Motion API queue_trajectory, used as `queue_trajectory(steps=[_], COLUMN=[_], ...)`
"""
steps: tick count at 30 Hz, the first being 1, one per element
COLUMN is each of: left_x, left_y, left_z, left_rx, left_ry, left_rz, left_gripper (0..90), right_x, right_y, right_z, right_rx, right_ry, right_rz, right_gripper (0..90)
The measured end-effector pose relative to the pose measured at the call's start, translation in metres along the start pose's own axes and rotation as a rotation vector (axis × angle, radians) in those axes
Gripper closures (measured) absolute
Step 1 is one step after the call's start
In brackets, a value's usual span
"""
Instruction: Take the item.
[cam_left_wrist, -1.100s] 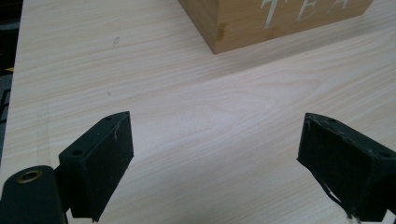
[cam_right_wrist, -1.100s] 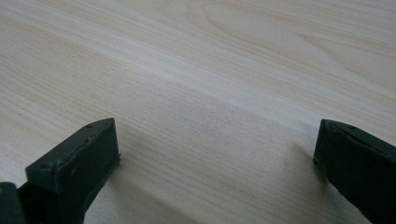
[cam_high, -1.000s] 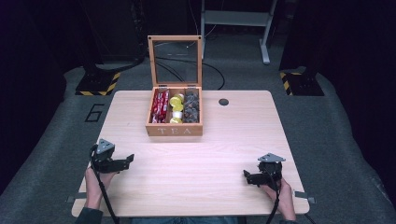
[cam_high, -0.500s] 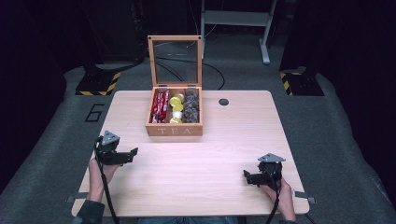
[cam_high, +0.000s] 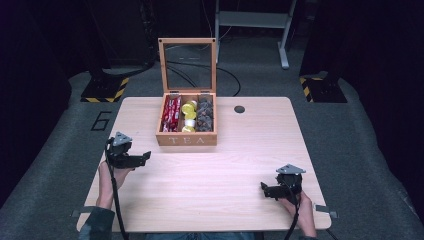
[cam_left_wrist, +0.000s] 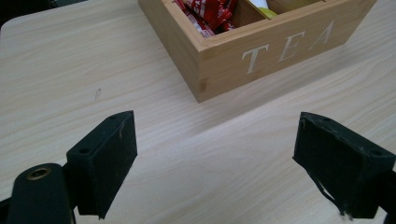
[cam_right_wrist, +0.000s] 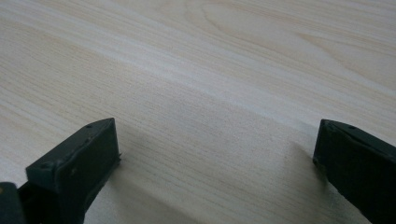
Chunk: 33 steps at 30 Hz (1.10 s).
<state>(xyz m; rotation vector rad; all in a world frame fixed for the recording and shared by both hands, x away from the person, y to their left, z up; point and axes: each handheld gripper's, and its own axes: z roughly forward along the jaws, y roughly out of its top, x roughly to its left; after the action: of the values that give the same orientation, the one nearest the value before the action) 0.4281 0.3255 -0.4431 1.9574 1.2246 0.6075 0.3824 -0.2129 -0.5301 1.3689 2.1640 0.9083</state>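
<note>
Open-lidded wooden box lettered TEA set at far middle of pale wood surface. Left claw held near its front-left corner, jaws apart (nothing gripped). Right claw spread wide, low over bare wood.

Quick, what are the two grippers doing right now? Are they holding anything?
Left gripper: open, holding nothing, pointed at the tea box.
Right gripper: open, holding nothing, low over the table.
</note>
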Motion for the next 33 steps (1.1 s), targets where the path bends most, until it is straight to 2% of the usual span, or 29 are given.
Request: queue_trajectory(steps=[14, 17, 19, 21, 23, 27, 33], left_x=[-0.001, -0.001, -0.002, -0.001, 0.000, 0.002, 0.003], left_y=[0.034, 0.042, 0.047, 0.052, 0.057, 0.068, 0.081], left_z=[0.011, 0.016, 0.019, 0.024, 0.027, 0.034, 0.045], left_rx=[0.002, 0.007, 0.011, 0.028, 0.032, 0.009, 0.016], left_ry=[-0.004, -0.020, -0.016, -0.042, -0.043, -0.051, -0.044], left_rz=[0.037, 0.035, 0.049, 0.057, 0.058, 0.023, 0.028], left_gripper=[12.4, 12.1, 11.3, 11.3, 11.0, 10.3, 10.0], right_x=[0.001, 0.001, 0.001, 0.001, 0.001, 0.001, 0.001], right_y=[0.000, 0.000, 0.000, 0.000, 0.000, 0.000, 0.000], right_z=[0.000, 0.000, 0.000, 0.000, 0.000, 0.000, 0.000], right_rx=[-0.002, -0.002, -0.002, -0.003, -0.003, -0.003, -0.003], right_ry=[0.000, 0.000, -0.001, -0.001, -0.001, -0.001, -0.003], right_rz=[0.006, 0.007, 0.009, 0.009, 0.009, 0.009, 0.010], right_gripper=[0.0, 0.0, 0.0, 0.0, 0.0, 0.0, 0.0])
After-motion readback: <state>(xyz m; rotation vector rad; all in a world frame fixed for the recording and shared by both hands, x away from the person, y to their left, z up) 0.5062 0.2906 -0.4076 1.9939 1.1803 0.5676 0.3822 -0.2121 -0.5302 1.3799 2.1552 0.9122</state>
